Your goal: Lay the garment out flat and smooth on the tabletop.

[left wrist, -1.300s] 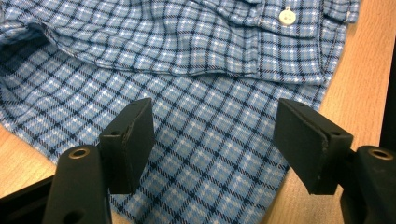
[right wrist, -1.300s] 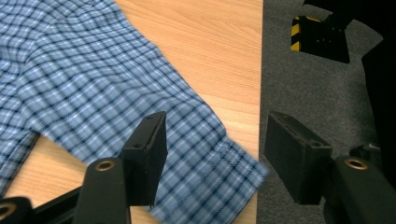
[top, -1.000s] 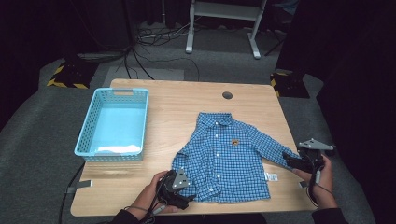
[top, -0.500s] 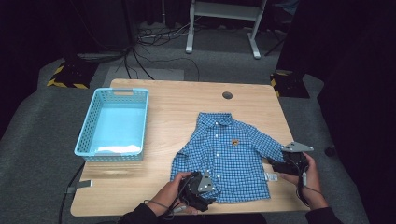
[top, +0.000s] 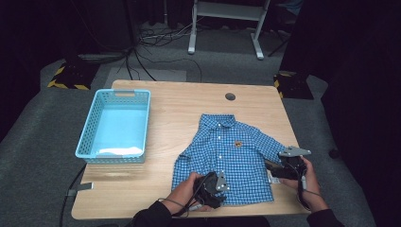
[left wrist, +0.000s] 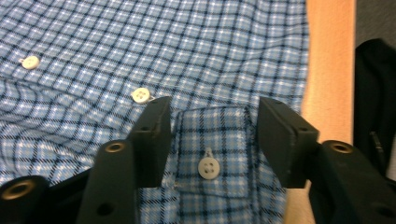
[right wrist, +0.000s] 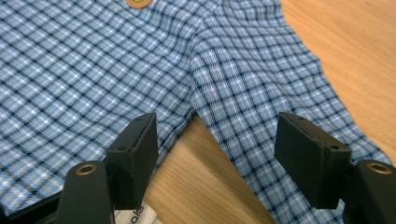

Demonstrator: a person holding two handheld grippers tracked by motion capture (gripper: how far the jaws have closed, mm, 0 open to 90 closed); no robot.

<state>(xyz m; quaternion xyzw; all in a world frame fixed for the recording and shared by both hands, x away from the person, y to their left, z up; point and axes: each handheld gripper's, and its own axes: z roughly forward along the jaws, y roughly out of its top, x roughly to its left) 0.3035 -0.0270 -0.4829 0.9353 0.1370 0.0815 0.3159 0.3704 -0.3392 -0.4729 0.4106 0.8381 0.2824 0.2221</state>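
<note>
Both tools, left and right, are held open over the shirt; fabric may be bunched if dragged.

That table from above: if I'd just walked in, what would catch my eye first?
Probably the blue checked shirt, spread flat and buttoned at the near right of the wooden table. A person holds a gripper at each side of it: the left gripper open over the hem, the right gripper open at the sleeve. An empty light-blue basket sits to the left.
</note>
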